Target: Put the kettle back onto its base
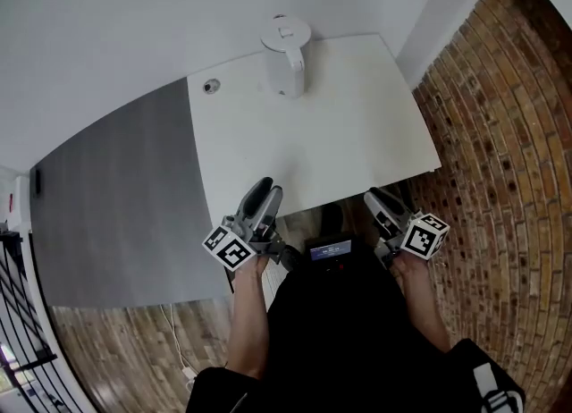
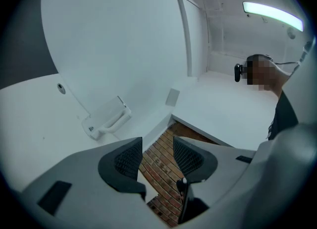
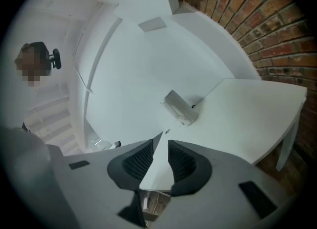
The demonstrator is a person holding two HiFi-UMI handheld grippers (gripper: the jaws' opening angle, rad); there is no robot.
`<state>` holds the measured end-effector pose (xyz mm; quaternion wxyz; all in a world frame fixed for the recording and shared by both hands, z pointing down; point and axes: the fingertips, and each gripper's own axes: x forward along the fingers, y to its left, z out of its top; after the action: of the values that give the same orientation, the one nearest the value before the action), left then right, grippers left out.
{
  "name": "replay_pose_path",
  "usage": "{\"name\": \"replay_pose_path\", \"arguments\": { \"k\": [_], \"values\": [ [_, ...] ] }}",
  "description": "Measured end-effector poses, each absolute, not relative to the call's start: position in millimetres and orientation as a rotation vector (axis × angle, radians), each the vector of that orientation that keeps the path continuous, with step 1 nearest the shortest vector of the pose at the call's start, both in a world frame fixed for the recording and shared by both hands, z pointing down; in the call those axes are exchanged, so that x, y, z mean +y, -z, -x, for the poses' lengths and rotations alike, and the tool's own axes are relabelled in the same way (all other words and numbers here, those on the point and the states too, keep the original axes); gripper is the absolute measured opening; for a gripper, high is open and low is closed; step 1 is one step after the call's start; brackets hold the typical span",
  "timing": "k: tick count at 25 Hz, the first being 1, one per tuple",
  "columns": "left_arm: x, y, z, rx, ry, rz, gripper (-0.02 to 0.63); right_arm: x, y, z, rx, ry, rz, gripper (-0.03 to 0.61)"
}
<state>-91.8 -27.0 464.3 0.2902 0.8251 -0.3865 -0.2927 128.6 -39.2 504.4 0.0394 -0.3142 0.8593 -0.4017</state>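
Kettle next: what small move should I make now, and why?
Probably carry the right gripper forward over the table toward the kettle: it stands at the far edge, handle facing you, while that gripper's jaws hang apart and empty at the near edge.

Kettle [image 1: 286,55] ahead of you: smooth white plastic, slight sheen. Table [image 1: 357,147] top: matt white, smooth. Brickwork [image 1: 505,134]: rough, red-brown. Your left gripper [image 2: 157,147]: matt grey plastic shell, black ribbed pads [image 2: 128,159].
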Motion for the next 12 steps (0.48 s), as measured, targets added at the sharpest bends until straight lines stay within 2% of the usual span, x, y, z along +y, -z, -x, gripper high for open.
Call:
{"name": "replay_pose_path", "arguments": {
  "k": [12],
  "values": [
    [-2.2, -448.5, 76.2, -1.132, 0.724, -2.214, 0.193, -49.1, -456.0, -129.2, 2.715, 1.053, 0.739, 0.098]
  ]
}}
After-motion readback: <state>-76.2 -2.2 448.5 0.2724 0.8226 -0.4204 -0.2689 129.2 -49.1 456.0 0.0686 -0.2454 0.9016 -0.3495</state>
